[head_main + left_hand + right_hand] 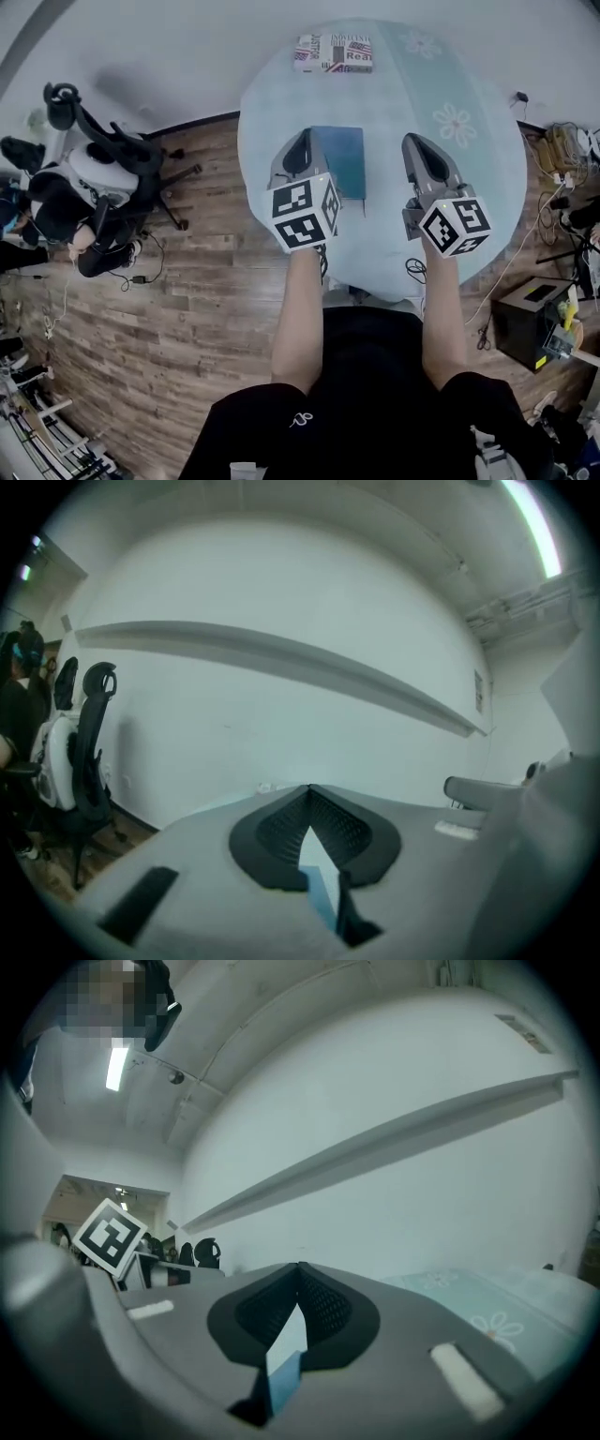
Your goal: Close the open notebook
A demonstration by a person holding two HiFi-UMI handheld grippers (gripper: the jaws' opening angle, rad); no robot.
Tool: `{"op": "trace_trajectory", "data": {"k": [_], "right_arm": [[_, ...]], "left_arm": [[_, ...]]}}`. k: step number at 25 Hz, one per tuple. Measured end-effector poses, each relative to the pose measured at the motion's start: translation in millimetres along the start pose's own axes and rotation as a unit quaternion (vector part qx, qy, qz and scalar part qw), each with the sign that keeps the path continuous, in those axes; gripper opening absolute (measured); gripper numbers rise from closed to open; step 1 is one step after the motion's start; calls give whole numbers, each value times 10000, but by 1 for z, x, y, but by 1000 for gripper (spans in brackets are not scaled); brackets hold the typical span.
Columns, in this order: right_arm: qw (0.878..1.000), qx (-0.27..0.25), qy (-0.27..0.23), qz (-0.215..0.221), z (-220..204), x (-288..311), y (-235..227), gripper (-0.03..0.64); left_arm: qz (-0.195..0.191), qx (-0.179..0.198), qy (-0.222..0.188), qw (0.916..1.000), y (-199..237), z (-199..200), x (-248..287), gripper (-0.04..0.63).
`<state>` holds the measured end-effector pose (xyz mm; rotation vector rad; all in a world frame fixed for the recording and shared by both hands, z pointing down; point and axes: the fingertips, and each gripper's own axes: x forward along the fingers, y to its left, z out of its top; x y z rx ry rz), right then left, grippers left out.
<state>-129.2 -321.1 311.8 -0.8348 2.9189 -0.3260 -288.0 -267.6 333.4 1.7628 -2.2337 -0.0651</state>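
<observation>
Teal notebook (349,161) lies flat on tabletop (469,197) and looks closed, so closing step likely done. Left tool (302,142), right tool (418,142) hang above it — both pinched together, empty. Next: probably clear off, no regrasp.

Closed teal notebook (343,157), flat on pale round table (281,94)

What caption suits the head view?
Left gripper and right gripper, both shut, hover above a round pale-blue table bearing a teal rectangular notebook.

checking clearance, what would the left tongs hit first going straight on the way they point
Probably the white wall: the shut left tongs aim at it, nothing nearer shows, though depth is unclear.
</observation>
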Motion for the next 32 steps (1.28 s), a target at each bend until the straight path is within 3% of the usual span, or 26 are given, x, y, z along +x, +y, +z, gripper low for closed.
{"op": "trace_trajectory", "data": {"k": [3, 7, 15, 32], "right_arm": [[9995, -232, -160, -111, 24, 6, 5, 12], [9973, -690, -43, -247, 40, 13, 11, 11], [9945, -994, 40, -341, 47, 18, 11, 11], [9900, -1364, 159, -335, 42, 27, 24, 11]], "left_arm": [[-565, -62, -726, 9957, -14, 39, -13, 3], [-779, 177, -1058, 9912, -23, 66, -23, 3], [-759, 630, -1232, 9875, -24, 80, -21, 3], [-718, 536, -1185, 9889, 0, 73, -13, 3]]}}
